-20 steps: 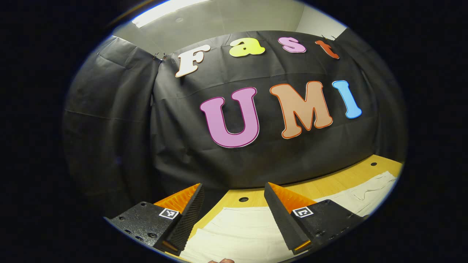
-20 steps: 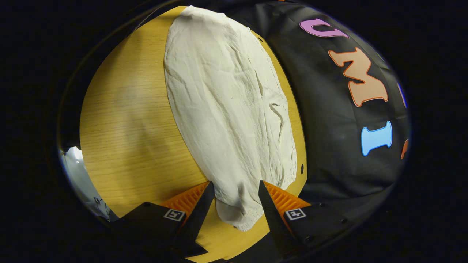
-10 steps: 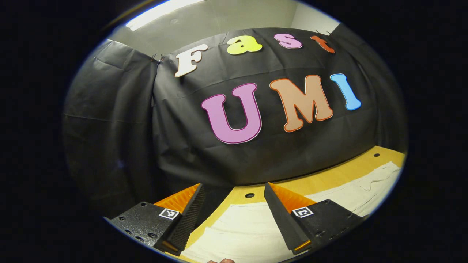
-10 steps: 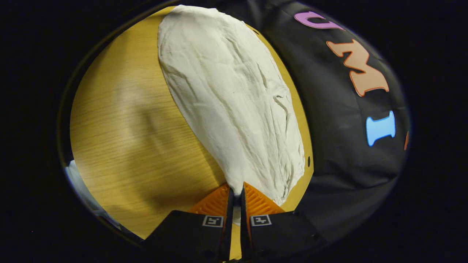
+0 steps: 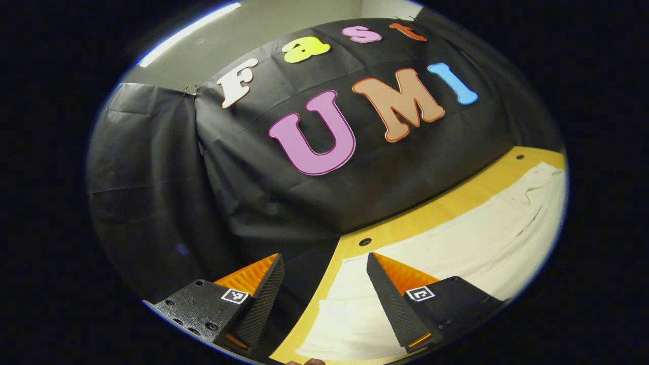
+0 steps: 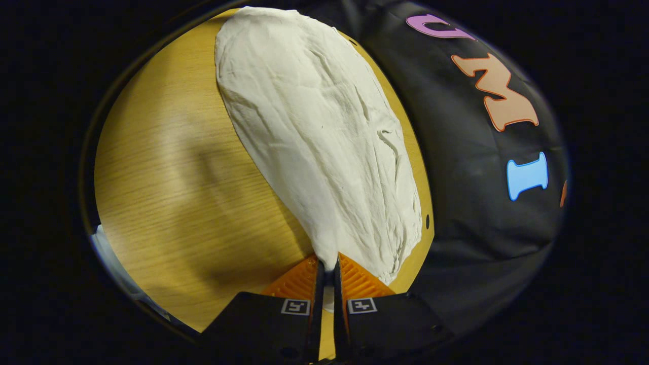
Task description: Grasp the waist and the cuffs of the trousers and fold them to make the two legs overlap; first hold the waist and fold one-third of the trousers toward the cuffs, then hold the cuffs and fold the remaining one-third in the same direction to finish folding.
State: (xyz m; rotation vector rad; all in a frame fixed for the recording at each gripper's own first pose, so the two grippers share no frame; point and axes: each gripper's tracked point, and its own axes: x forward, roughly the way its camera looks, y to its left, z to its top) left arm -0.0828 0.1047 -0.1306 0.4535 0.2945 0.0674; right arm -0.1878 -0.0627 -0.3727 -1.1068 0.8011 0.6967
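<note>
Cream-white trousers (image 6: 314, 137) lie lengthwise on the wooden table (image 6: 167, 177), running away from me in the right gripper view. My right gripper (image 6: 327, 266) is shut on the near corner of the trousers, the cloth pinched between both fingers. In the left gripper view the trousers (image 5: 471, 243) stretch off to the right along the table's back edge. My left gripper (image 5: 324, 263) is open above the near end of the trousers, its right finger over the cloth and its left finger past the table's end, with nothing between them.
The black booth wall (image 5: 253, 177) hangs close behind the table's back edge. Small round holes (image 5: 364, 242) dot the tabletop near that edge. Bare wood (image 6: 167, 177) lies left of the trousers in the right gripper view.
My right gripper went from open around the trousers' corner to shut on it. My left gripper swung, so more of the trousers and table now show on its right side.
</note>
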